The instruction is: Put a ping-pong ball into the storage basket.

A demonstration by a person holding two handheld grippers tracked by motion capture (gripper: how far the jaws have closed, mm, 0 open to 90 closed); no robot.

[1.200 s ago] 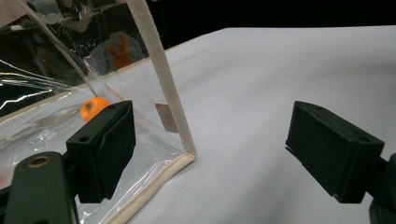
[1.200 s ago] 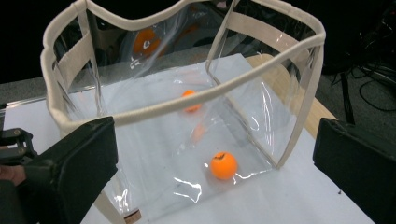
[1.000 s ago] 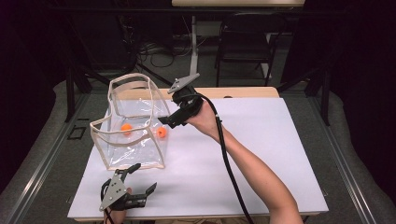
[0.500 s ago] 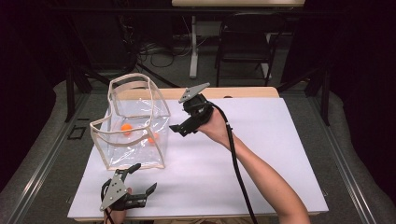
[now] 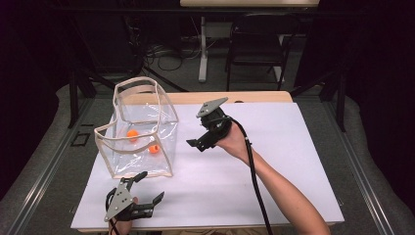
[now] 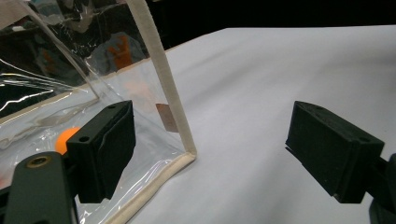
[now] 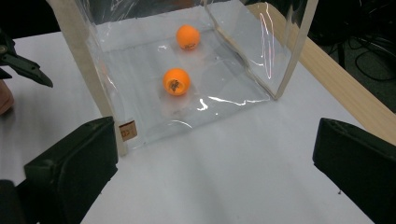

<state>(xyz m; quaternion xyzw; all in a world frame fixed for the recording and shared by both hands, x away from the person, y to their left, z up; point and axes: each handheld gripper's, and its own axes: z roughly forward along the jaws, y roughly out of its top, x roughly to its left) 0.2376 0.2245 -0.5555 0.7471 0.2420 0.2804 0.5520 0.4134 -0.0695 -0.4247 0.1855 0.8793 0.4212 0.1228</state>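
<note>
On the white bench (image 5: 274,161), near its left side, stands a clear plastic tote bag with cream fabric edging (image 5: 138,134). It is upright, its mouth open to the top, and it seems to stand by itself, because no tongs touch it. Two small orange balls (image 7: 176,81) lie on the bottom of the bag, near to each other but apart; the one farther from the right gripper view's camera (image 7: 188,36) rests toward the bag's back wall.

The right tongs (image 5: 199,143) hang in the air just beside the right wall of the bag, pointing at it. Their black jaws are spread wide and hold nothing. The left tongs (image 5: 145,188) rest low at the front edge of the bench, close before the front corner of the bag, and their jaws are also wide apart and empty. In the left gripper view one jaw lies in front of the bag's clear wall, but I cannot tell if it touches.

I judge that the work in hand is putting balls in the bag, and that this is the pause between two loads: both balls I can see are inside, both tongs are free. No other ball lies on the bench that I can see. The next move probably calls for the right tongs to draw clear of the thin wall without pushing it, since the light bag could tip or slide easily.
</note>
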